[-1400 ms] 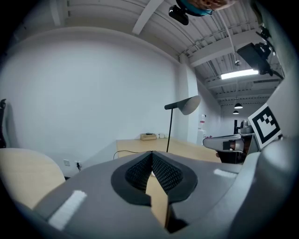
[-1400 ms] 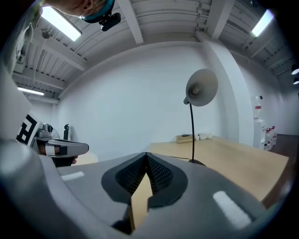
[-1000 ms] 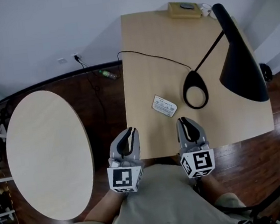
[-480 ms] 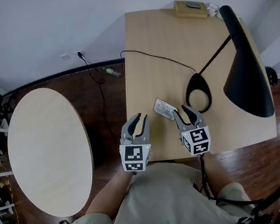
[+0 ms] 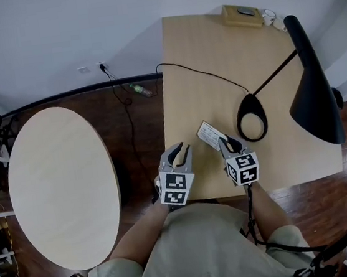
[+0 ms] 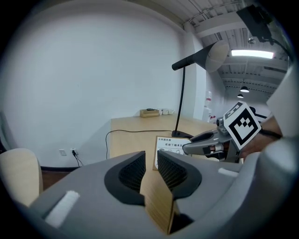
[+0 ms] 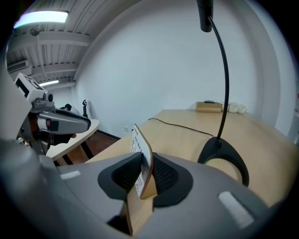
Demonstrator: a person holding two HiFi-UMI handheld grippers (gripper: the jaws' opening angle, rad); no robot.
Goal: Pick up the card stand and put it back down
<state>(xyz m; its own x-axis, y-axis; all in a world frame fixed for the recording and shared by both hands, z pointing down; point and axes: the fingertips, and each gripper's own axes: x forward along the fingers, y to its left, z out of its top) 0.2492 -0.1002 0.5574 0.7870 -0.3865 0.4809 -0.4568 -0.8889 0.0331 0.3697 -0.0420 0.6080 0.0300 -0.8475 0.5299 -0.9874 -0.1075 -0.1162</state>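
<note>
The card stand (image 5: 209, 134), a small white printed card on a wooden backing, stands near the front edge of the wooden desk (image 5: 214, 61). My right gripper (image 5: 227, 141) has reached it. In the right gripper view the card stand (image 7: 142, 148) stands upright between the jaws of the right gripper (image 7: 144, 163), which have just been closing and now lie against both its faces. My left gripper (image 5: 180, 148) hovers over the desk's front left corner, a hand's width left of the stand, jaws a narrow gap apart and empty. In the left gripper view the card stand (image 6: 171, 148) shows past the left gripper (image 6: 150, 159).
A black desk lamp (image 5: 313, 89) leans over the desk's right side, its ring base (image 5: 251, 117) just right of the stand. A black cable (image 5: 197, 72) crosses the desk. A tan box (image 5: 241, 15) sits at the far edge. A round pale table (image 5: 60, 186) stands to the left.
Both grippers have moved forward over the desk's front edge. The right one opened its jaws, came up to the card stand and now has it between them.
</note>
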